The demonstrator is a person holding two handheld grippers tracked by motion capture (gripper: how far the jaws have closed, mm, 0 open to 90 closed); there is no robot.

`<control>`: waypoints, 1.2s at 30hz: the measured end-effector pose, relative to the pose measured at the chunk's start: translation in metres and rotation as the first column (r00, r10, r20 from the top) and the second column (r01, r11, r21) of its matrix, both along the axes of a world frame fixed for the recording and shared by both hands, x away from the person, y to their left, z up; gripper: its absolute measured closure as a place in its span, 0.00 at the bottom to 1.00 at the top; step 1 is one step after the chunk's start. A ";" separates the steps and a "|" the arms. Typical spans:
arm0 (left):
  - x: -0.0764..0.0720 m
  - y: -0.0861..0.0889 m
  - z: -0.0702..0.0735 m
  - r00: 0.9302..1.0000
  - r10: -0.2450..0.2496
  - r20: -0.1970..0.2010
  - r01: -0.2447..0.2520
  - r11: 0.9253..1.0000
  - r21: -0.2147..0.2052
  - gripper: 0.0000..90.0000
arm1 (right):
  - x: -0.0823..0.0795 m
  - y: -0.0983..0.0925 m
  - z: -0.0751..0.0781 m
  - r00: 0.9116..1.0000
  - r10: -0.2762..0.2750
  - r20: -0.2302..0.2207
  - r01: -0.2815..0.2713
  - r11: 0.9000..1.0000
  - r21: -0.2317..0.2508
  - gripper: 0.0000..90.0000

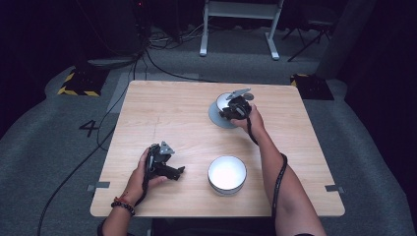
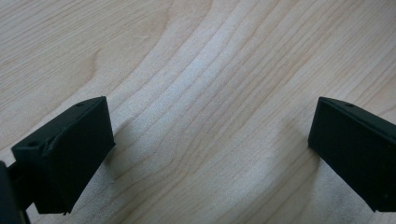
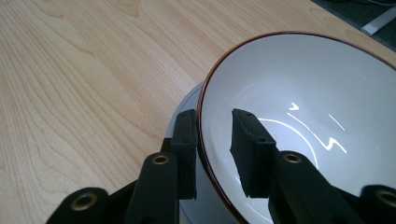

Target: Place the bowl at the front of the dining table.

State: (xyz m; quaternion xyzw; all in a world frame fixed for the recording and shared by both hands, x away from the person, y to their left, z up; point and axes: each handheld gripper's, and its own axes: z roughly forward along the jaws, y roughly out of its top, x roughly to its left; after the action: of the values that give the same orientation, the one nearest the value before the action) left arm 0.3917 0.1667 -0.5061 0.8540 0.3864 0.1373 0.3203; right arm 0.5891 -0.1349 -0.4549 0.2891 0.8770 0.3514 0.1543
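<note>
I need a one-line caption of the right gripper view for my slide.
Right gripper straddling the rim of a white bowl resting on a grey plate, on the wooden table.

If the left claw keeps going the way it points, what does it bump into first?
Probably the light wooden table. The left claw, its jaws wide apart with nothing between them, aims down at bare wood close ahead.

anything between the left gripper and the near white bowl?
Nothing: bare wood separates the left gripper from the near white bowl in the high view. The left gripper view also shows bare table between its open jaws.
</note>
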 end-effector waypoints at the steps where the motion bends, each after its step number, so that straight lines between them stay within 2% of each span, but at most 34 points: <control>1: 0.000 0.000 0.000 1.000 0.001 -0.001 -0.001 1.000 -0.002 0.00 | 0.000 -0.001 0.000 1.000 0.002 0.006 -0.002 1.000 -0.001 0.79; 3: 0.000 0.000 0.000 1.000 0.002 0.001 -0.002 1.000 -0.003 0.00 | -0.001 -0.003 0.002 1.000 0.005 0.002 -0.005 1.000 -0.005 0.78; 9: 0.000 0.000 0.000 1.000 0.000 -0.001 0.000 1.000 -0.001 0.00 | -0.004 -0.010 0.005 1.000 0.008 0.010 -0.008 1.000 0.022 0.73; 10: 0.000 0.000 0.000 1.000 0.000 0.000 0.000 1.000 -0.001 0.00 | -0.005 -0.011 0.006 1.000 0.007 0.018 -0.007 1.000 0.010 0.71; 16: 0.000 0.000 0.000 1.000 0.000 0.000 0.000 1.000 -0.002 0.00 | -0.007 -0.019 0.013 1.000 -0.003 0.028 0.002 1.000 0.029 0.55; 18: 0.000 0.000 0.000 1.000 0.001 -0.001 -0.001 1.000 -0.001 0.00 | -0.009 -0.021 0.017 0.999 -0.005 0.050 0.004 1.000 0.014 0.51; 22: 0.000 -0.001 0.000 1.000 0.002 -0.012 -0.002 1.000 -0.008 0.00 | -0.015 -0.024 0.024 0.998 -0.007 0.060 0.007 1.000 0.000 0.39; 27: 0.000 -0.001 0.000 1.000 0.003 -0.012 -0.003 1.000 -0.010 0.00 | -0.023 -0.025 0.030 0.997 0.008 0.071 -0.008 1.000 0.006 0.32; 32: 0.000 -0.001 0.000 1.000 -0.001 -0.012 0.001 1.000 -0.007 0.00 | -0.029 -0.026 0.033 0.996 0.025 0.089 -0.023 0.999 -0.024 0.27; 34: 0.000 -0.001 0.000 1.000 0.000 -0.012 0.000 1.000 -0.010 0.00 | -0.033 -0.027 0.034 0.996 0.023 0.083 -0.020 0.999 -0.033 0.27; 36: 0.000 -0.001 0.000 1.000 0.000 -0.012 0.000 1.000 -0.010 0.00 | -0.036 -0.029 0.035 0.995 0.026 0.093 -0.021 0.998 -0.060 0.27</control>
State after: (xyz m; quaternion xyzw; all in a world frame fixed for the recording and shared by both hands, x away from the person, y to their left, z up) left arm 0.3917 0.1658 -0.5065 0.8533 0.3890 0.1302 0.3219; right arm 0.5536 -0.1638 -0.4194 0.2574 0.8821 0.3405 0.1995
